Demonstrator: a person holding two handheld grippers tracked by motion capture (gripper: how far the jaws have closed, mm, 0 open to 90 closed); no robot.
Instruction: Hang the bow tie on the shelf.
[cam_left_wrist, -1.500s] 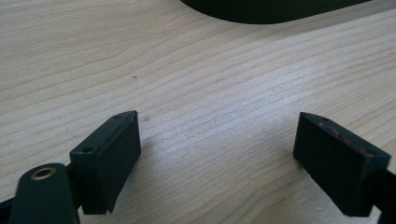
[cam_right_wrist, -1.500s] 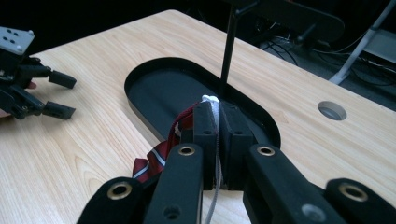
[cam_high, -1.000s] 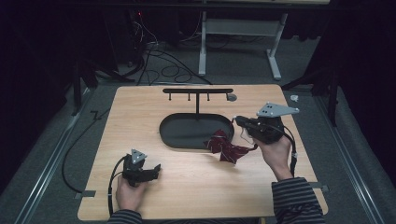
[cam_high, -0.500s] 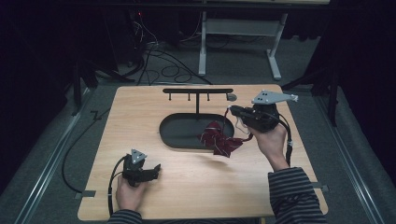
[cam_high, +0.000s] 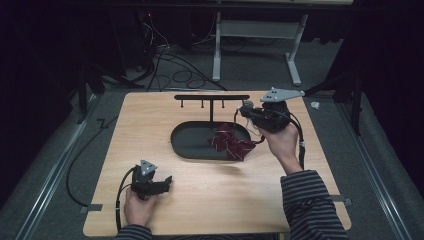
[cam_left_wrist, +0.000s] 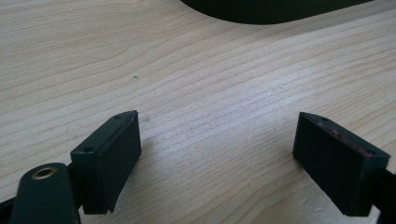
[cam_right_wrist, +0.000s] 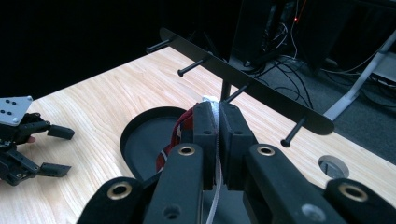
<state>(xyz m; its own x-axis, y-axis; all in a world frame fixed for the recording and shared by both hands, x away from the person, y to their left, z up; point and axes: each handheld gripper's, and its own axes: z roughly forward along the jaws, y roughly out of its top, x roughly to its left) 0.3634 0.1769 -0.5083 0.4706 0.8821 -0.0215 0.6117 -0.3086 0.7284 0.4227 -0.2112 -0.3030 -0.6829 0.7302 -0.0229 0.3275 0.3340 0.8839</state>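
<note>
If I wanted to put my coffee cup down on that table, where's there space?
The table's whole left side, between its left edge and the tray, is bare wood. So is the front middle, between the left gripper and the striped sleeve. It is crowded at the back right, where the right gripper holds a bow near the peg rack.

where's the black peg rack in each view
High view: the peg rack stands at the table's far middle, behind the oval tray.
Left gripper view: not in it.
Right gripper view: it runs diagonally across the upper middle.
Shared landmark: the oval tray.
</note>
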